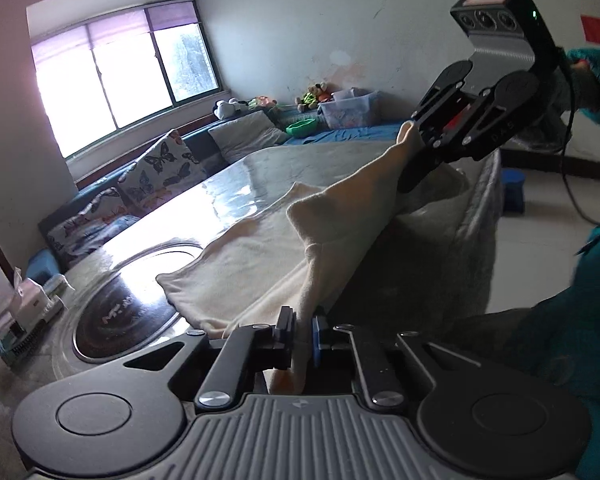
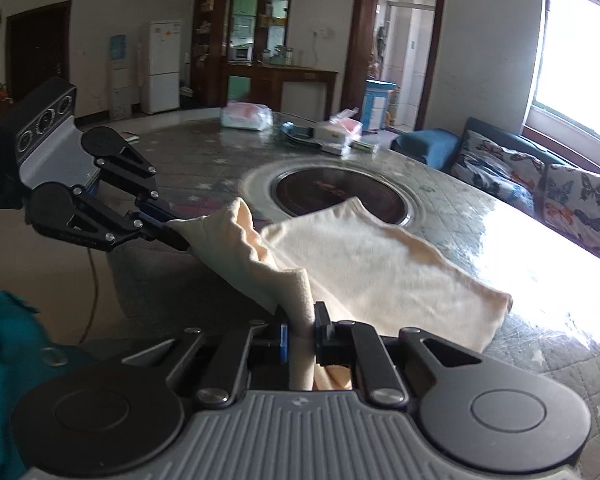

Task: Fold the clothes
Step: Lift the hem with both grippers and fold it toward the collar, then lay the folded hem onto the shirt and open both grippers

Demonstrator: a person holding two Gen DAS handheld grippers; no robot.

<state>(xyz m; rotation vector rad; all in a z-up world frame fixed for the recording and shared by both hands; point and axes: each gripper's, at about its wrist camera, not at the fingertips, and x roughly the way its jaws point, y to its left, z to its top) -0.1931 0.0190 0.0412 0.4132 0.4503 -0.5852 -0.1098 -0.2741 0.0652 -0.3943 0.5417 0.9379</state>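
The cloth (image 2: pixel 380 264), a cream garment, lies partly on the desk (image 2: pixel 540 280), its far end draped over the rim of the inset hob (image 2: pixel 340 192), while its near edge is lifted off the surface between the two tongs; the left tongs (image 1: pixel 302 328) are closed down on one bunched corner, fabric pinched between the pads; the right tongs (image 2: pixel 302 328) are likewise closed tight on the other corner, a fold of cloth running up between the jaws.

Risks, as I judge them: each grip bites only a small bunch near the edge, so a sharp pull could draw a corner out and drop that side; the span between the tongs sags and is twisted, so carrying it over may lay the fold crooked or trap a wrinkle; the far end on the glossy desk may slide along with the lift and spoil the fold line; it could also drag across the hob.

Both tongs tilt downward towards the desk, held above its near edge; seen from the left wrist view, the right one sits high and ahead, a teal sleeve (image 1: pixel 596 64) behind it; they stand well apart with the cloth strung between.
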